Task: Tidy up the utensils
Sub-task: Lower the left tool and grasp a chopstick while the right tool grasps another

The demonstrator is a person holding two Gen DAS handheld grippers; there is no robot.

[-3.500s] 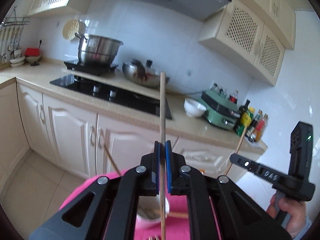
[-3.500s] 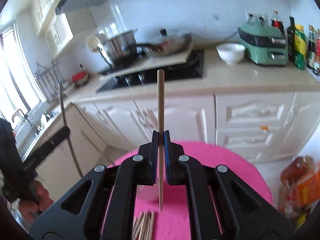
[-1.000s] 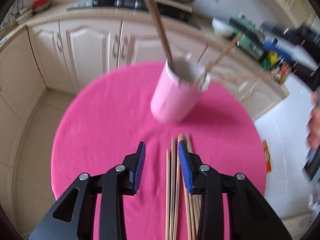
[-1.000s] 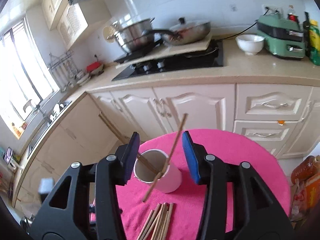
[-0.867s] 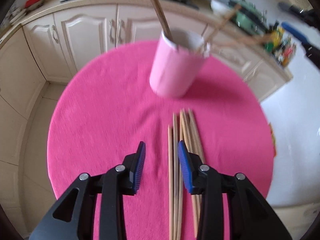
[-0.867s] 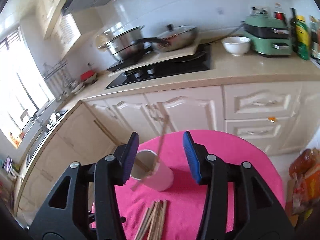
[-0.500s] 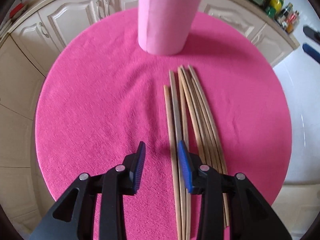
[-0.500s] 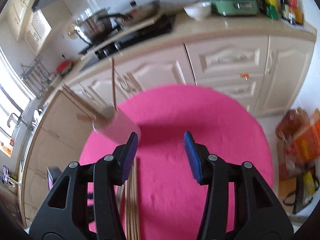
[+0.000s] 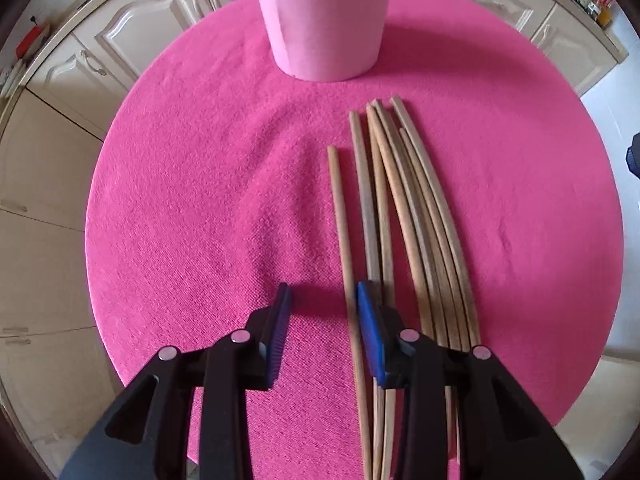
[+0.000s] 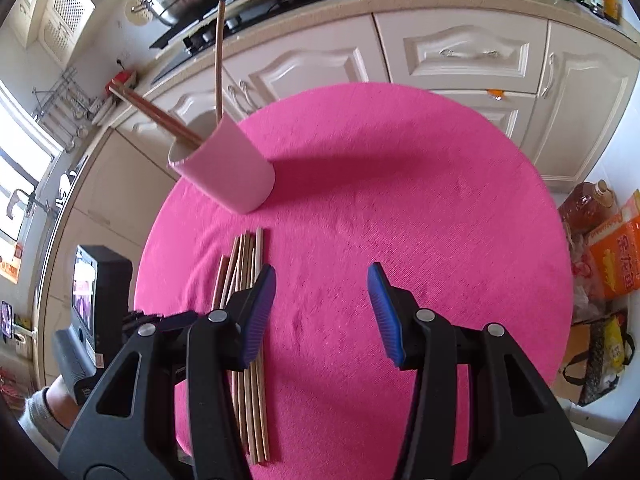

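Left gripper (image 9: 322, 306) part-open over the leftmost chopstick (image 9: 340, 216), gripping nothing; right gripper (image 10: 322, 286) wider, empty, over bare pink table (image 10: 440, 200) with room toward its right edge.

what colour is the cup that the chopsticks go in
Pale pink, lighter than the hot-pink tablecloth under it. The cup shows best in the right wrist view.

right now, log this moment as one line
left hand-held gripper: open, leftmost chopstick between jaws | right hand-held gripper: open, empty, over cloth | chopsticks: loose | pink cup: some stowed
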